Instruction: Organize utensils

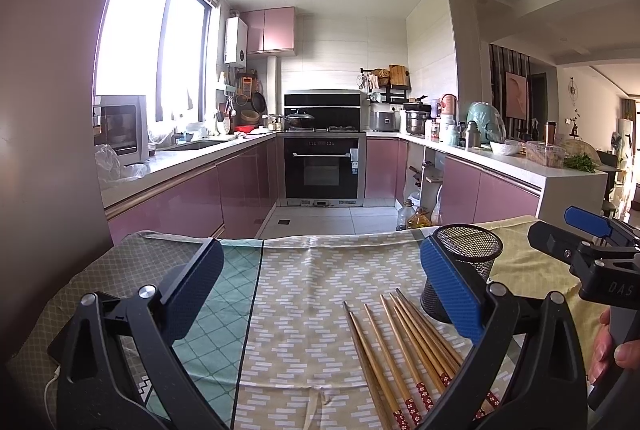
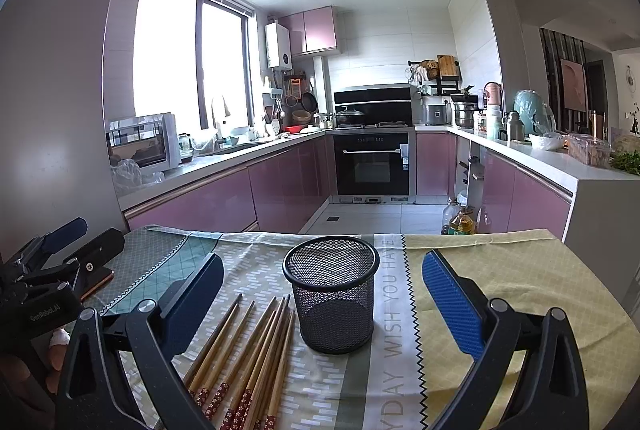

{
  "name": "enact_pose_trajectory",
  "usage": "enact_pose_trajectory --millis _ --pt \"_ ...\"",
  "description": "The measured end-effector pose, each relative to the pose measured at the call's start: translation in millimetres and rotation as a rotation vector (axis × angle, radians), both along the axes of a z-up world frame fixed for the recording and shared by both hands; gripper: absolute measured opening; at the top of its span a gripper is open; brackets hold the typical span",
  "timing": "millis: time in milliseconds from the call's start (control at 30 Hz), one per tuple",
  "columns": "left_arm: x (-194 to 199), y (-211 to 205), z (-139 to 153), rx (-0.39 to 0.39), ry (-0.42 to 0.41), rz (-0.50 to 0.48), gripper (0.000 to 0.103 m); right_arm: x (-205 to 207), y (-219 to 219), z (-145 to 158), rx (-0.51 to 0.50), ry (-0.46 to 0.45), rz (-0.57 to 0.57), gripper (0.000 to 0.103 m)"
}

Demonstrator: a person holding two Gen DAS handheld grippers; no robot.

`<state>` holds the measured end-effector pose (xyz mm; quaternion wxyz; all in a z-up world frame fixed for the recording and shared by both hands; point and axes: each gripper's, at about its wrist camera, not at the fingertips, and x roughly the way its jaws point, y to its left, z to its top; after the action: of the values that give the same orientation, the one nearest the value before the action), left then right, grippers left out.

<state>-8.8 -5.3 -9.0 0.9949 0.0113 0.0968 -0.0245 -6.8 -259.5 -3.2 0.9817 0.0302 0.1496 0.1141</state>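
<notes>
A black mesh holder stands upright and empty at the centre of the right wrist view, on the cloth-covered surface, its open mouth up, so it looks meant to receive the utensils. Just left of it in that frame, a loose bundle of wooden chopsticks lies flat on the cloth, tips fanned toward the holder and red patterned ends toward the bottom edge; the nearest sticks look to be touching or almost touching its base. None is in the holder yet, so the sorting appears not to have begun. The right gripper is spread wide and holds nothing, the holder framed between its blue pads. The left gripper is likewise wide and empty, hovering over bare cloth, with the chopsticks at lower right of its view beside its right finger.
</notes>
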Motion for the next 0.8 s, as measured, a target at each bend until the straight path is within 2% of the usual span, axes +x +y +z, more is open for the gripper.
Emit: enact_pose_trajectory --millis 267,467,567,700,800 --pt "9.0 -0.9 -2.5 0.028 0.053 -0.035 0.097 7.5 0.7 -6.5 -0.004 0.064 0.036 0.096" --pt "28.2 -4.9 -20.0 0.092 0.199 -0.078 0.097 21.2 8.3 -27.5 -0.051 0.207 0.097 0.096" --pt "36.5 -5.8 -31.1 0.113 0.274 -0.106 0.097 29.5 12.4 -43.9 -0.063 0.303 0.136 0.087" --pt "49.0 -8.9 -47.5 0.145 0.378 -0.152 0.088 40.7 17.5 -66.0 -0.083 0.429 0.177 0.069" --pt "58.3 -12.6 -61.3 0.169 0.446 -0.186 0.084 43.6 22.3 -74.4 -0.095 0.481 0.199 0.064"
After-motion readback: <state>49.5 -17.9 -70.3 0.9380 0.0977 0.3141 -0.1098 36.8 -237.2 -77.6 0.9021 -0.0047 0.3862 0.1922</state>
